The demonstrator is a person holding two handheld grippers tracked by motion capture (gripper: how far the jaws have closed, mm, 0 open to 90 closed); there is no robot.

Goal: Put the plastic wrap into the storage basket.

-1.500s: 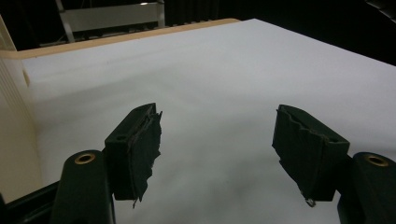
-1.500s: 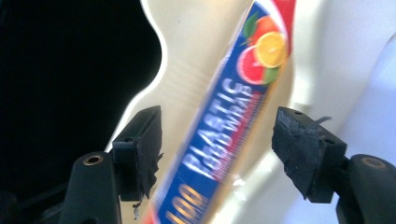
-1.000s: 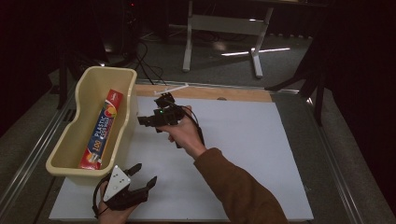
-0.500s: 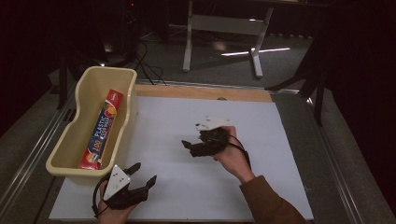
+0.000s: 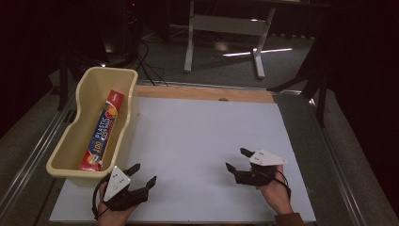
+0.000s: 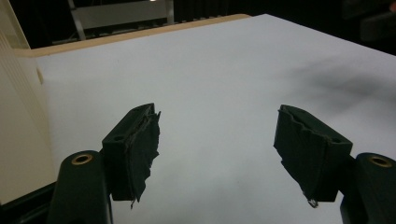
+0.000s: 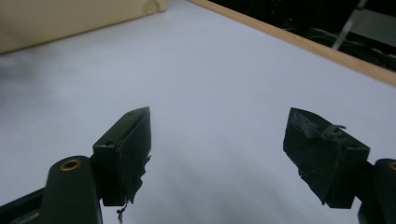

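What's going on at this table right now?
A person holds the left gripper and the right gripper low over the white table, both open and holding nothing. A box of plastic wrap lies inside the cream bin at the table's left edge, with neither gripper touching it.

The room was dark, with black surroundings at left, right and rear. A grey floor [image 5: 221,56] lay beyond the table. On it stood a light grey metal stand [image 5: 226,28] with two uprights and a cross panel. A bright strip of reflected light [image 5: 256,51] crossed the floor near its right foot. Black cables [image 5: 146,59] trailed across the floor at left. Dark angled legs [image 5: 320,80] stood at right.
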